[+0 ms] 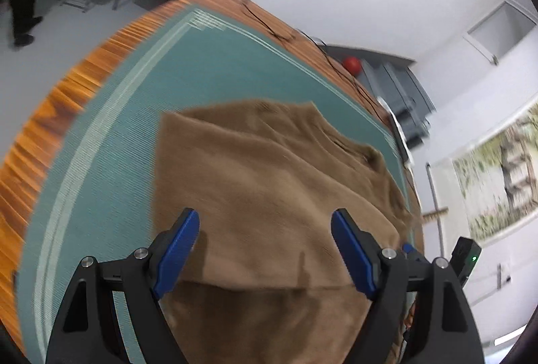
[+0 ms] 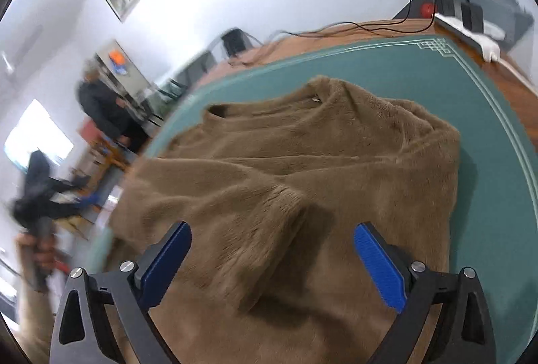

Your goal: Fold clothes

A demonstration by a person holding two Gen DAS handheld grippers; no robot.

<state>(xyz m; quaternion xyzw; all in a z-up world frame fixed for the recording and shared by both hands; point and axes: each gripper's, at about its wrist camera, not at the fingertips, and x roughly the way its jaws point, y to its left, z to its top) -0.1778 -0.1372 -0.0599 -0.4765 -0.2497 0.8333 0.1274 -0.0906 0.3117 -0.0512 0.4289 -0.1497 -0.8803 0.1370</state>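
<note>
Here the brown fleece garment (image 2: pixel 302 182) lies on the green mat (image 2: pixel 497 195) that covers the wooden table (image 1: pixel 50 115), bunched rather than flat: a sleeve with a ribbed cuff (image 2: pixel 279 206) is laid across the body, the collar (image 2: pixel 316 91) sits at the far side, and long ridges run left to right. Its near part shows one layer lapped over another in the left wrist view, so it may be partly folded or only rumpled; the pictures do not settle which. It looks thick, soft and plushy, probably fairly heavy for cloth and not slippery, so it should drape and sag when lifted instead of keeping a crease. Good holds would be a hem edge, a cuff or a shoulder seam, pinching through one layer only. The left tool (image 1: pixel 265 243) hovers over the near part with its blue pads spread wide and nothing between them; the right tool (image 2: pixel 272 249) is likewise wide apart above the sleeve. Black cables (image 2: pixel 353 27) trail along the table's far edge.
</note>
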